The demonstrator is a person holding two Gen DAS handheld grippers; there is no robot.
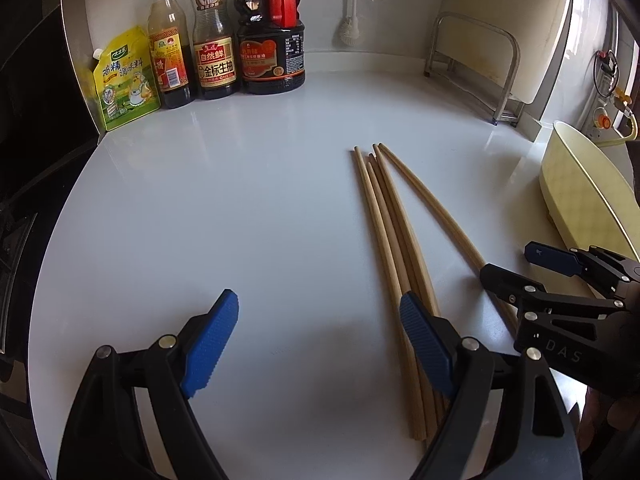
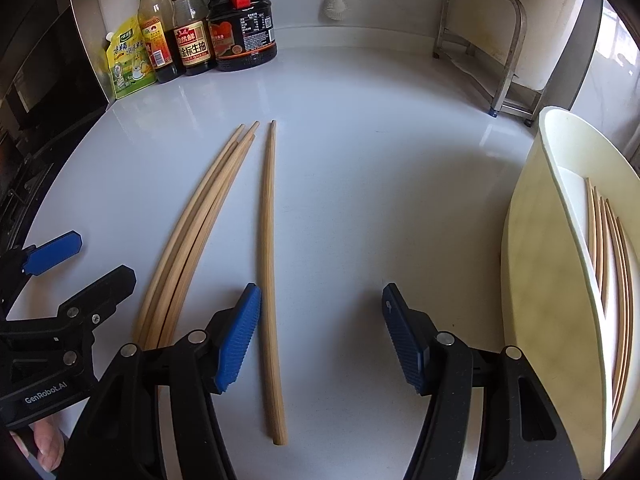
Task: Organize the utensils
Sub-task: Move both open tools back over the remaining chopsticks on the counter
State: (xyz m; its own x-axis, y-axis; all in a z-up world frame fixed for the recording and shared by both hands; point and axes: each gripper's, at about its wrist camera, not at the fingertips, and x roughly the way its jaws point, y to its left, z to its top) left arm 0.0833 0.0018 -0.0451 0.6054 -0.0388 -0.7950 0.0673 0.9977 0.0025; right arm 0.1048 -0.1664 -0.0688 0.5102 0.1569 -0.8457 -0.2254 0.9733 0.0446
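— Chopsticks? Where?
— Bundle of bamboo chopsticks (image 2: 188, 236) flat on the white countertop (image 2: 380, 184), one single chopstick (image 2: 269, 264) just beside, apart from the rest. More chopsticks (image 2: 612, 280) already inside the cream utensil tray (image 2: 536, 264), far right.
— Claws?
— Right gripper (image 2: 320, 336) spread wide, nothing held, left pad beside the single chopstick. Left gripper (image 1: 320, 344) likewise released, right pad over the bundle.
— Behind?
— Sauce bottles (image 2: 208, 24), yellow seasoning pouch (image 2: 130, 60), metal rack (image 2: 480, 40) along the wall.
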